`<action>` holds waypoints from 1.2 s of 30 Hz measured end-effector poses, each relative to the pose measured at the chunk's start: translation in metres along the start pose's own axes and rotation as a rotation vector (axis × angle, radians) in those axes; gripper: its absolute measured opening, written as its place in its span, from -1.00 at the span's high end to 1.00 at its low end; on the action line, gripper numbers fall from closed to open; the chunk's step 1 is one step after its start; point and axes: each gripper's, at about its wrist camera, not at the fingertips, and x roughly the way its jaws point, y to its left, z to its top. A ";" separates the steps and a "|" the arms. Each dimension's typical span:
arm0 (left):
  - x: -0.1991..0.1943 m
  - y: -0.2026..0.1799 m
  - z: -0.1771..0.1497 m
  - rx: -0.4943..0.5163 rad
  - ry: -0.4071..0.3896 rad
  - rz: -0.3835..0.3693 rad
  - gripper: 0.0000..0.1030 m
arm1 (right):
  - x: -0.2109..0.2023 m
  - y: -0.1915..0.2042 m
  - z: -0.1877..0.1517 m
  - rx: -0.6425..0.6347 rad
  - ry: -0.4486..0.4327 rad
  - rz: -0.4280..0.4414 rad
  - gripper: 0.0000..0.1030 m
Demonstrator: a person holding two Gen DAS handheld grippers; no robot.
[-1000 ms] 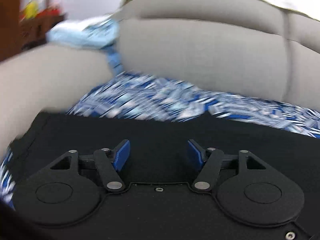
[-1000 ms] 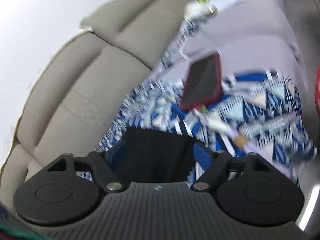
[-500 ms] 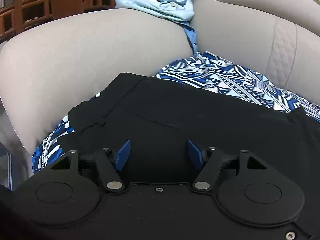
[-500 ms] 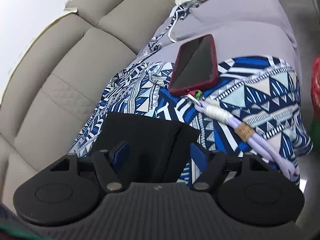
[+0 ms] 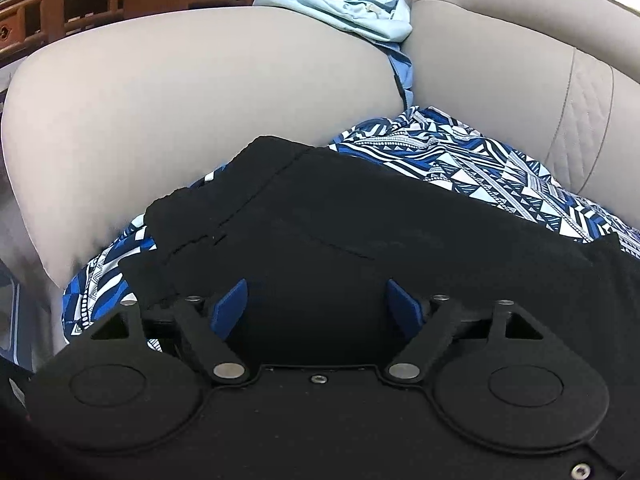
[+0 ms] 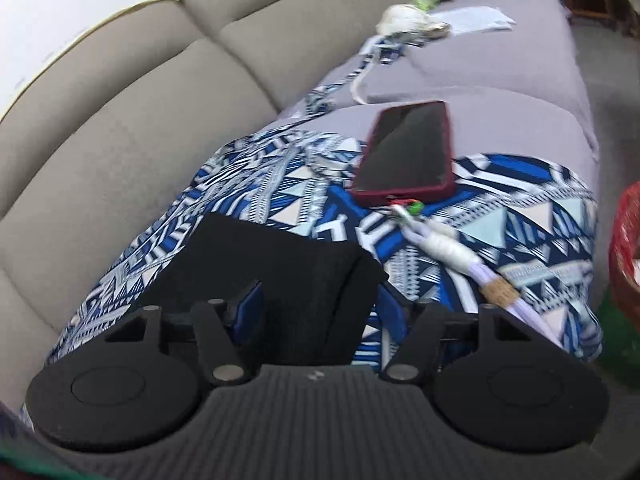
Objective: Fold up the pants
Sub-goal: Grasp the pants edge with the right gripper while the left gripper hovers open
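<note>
Black pants [image 5: 340, 224] lie spread on a blue-and-white patterned cloth [image 5: 480, 168] on a grey sofa seat. The waistband end is at the left in the left wrist view. My left gripper [image 5: 316, 304] is open, its blue pads apart just above the black fabric near its front edge. In the right wrist view the leg end of the pants [image 6: 272, 264] lies folded double on the patterned cloth [image 6: 500, 208]. My right gripper [image 6: 320, 308] is open with the leg end between its pads.
A phone in a red case [image 6: 408, 152] and a lilac cable [image 6: 460, 256] lie on the cloth beyond the leg end. The sofa armrest [image 5: 180, 100] rises left of the waistband, with light blue clothes [image 5: 340, 12] on it. A red basket [image 6: 626, 256] stands at right.
Both views have swung and settled from blur. The left view turned toward the waistband and armrest. The right gripper stays open over the leg end, slightly nearer the phone.
</note>
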 end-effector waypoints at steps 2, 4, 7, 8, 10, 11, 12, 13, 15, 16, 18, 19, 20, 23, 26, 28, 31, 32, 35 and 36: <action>0.000 0.000 0.001 -0.006 0.004 0.003 -0.53 | 0.003 0.006 -0.001 -0.029 -0.001 0.020 0.00; 0.001 0.001 0.001 -0.014 0.007 0.001 -0.54 | 0.005 0.011 -0.002 -0.047 -0.002 0.027 0.31; 0.001 0.002 -0.001 -0.015 0.005 -0.005 -0.56 | 0.010 0.017 -0.003 -0.057 0.010 0.035 0.82; 0.000 0.002 -0.001 -0.013 0.004 -0.006 -0.57 | 0.011 0.020 -0.003 -0.054 0.016 0.042 0.82; -0.001 0.001 -0.002 -0.011 0.005 0.001 -0.57 | 0.011 0.029 -0.005 -0.043 0.011 0.066 0.85; -0.001 0.000 -0.003 -0.009 0.006 0.004 -0.57 | 0.010 0.038 -0.006 -0.045 0.002 0.093 0.85; -0.002 -0.001 -0.003 -0.008 0.007 0.007 -0.57 | 0.006 0.052 -0.008 -0.059 -0.013 0.132 0.85; -0.002 -0.002 -0.003 -0.010 0.009 0.008 -0.57 | 0.003 0.067 -0.012 -0.081 -0.020 0.173 0.85; -0.003 -0.001 -0.003 -0.015 0.013 0.007 -0.57 | -0.005 0.111 -0.027 -0.164 -0.021 0.271 0.85; -0.003 -0.001 -0.003 -0.016 0.015 0.005 -0.57 | -0.011 0.139 -0.040 -0.227 -0.015 0.329 0.85; -0.003 -0.001 -0.003 -0.015 0.019 0.004 -0.57 | -0.025 0.195 -0.075 -0.367 0.025 0.468 0.85; -0.003 -0.001 -0.003 -0.013 0.021 0.003 -0.57 | -0.032 0.219 -0.094 -0.438 0.058 0.537 0.85; -0.003 -0.001 -0.002 -0.011 0.024 0.004 -0.57 | -0.041 0.242 -0.116 -0.523 0.099 0.603 0.85; -0.003 0.000 -0.001 -0.011 0.030 0.002 -0.57 | -0.073 0.295 -0.192 -0.794 0.220 0.767 0.85; -0.003 -0.001 -0.001 -0.008 0.031 0.004 -0.58 | -0.100 0.315 -0.258 -0.992 0.299 0.879 0.85; -0.003 -0.001 -0.001 -0.008 0.031 0.004 -0.58 | -0.109 0.315 -0.282 -1.043 0.331 0.918 0.85; -0.003 -0.001 -0.001 -0.006 0.029 0.005 -0.58 | -0.126 0.314 -0.294 -1.105 0.272 0.928 0.83; -0.003 -0.001 -0.001 -0.005 0.029 0.006 -0.58 | -0.128 0.313 -0.294 -1.109 0.273 0.937 0.83; -0.002 -0.001 0.000 -0.008 0.036 0.007 -0.58 | -0.129 0.310 -0.293 -1.085 0.304 0.952 0.83; -0.002 -0.001 0.000 -0.009 0.040 0.007 -0.59 | -0.131 0.308 -0.294 -1.088 0.299 0.954 0.83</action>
